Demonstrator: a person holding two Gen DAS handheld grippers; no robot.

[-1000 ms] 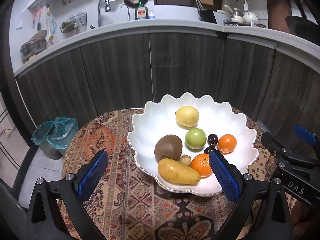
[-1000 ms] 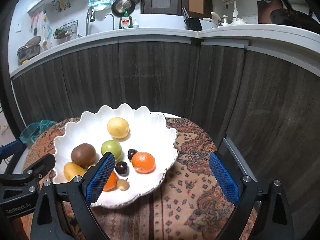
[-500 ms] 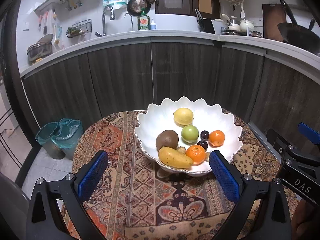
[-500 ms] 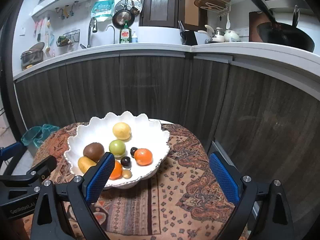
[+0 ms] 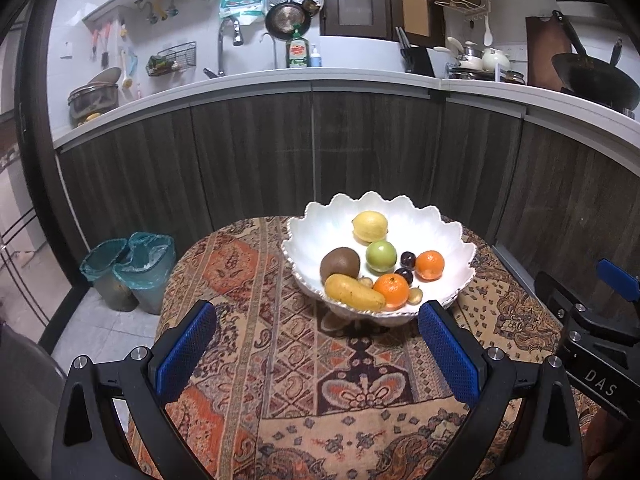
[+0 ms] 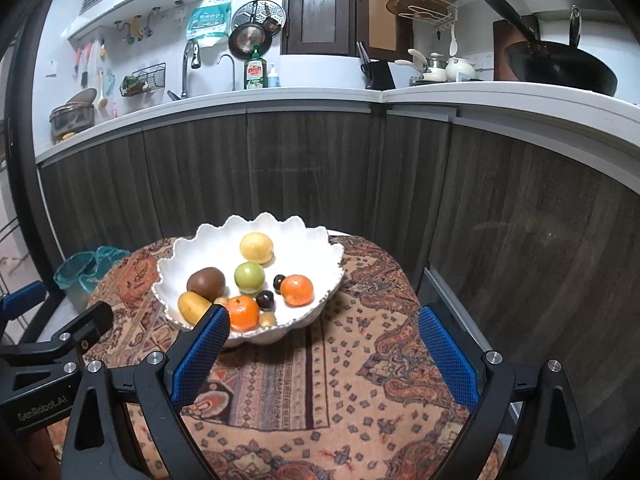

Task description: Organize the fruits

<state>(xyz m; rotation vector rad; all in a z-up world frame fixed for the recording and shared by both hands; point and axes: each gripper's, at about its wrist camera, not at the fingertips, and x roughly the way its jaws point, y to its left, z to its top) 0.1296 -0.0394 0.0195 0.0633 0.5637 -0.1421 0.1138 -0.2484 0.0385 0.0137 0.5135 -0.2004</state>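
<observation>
From the left wrist view, the left claw (image 5: 316, 354) hangs with its blue pads wide apart and nothing between them, above the round worktop covered in a patterned orange-brown cloth (image 5: 260, 288). The white scalloped ceramic bowl (image 5: 448, 232) stands ahead and slightly right, holding a yellow lemon (image 5: 370, 226), a brown kiwi (image 5: 340, 263), a green apple (image 5: 381, 256), two orange tangerines, dark plums and a long yellow mango (image 5: 354, 292). No fruit lies loose on the cloth, so the sorting looks finished or close to it; any next move would call for little more than a check. From the right wrist view, the right claw (image 6: 322, 354) is likewise spread and empty, its left pad overlapping the bowl's near rim in the picture, and the bowl sits toward the worktop's far side. Bare cloth in front and to the right leaves free room, though the worktop's curved right edge is near.
</observation>
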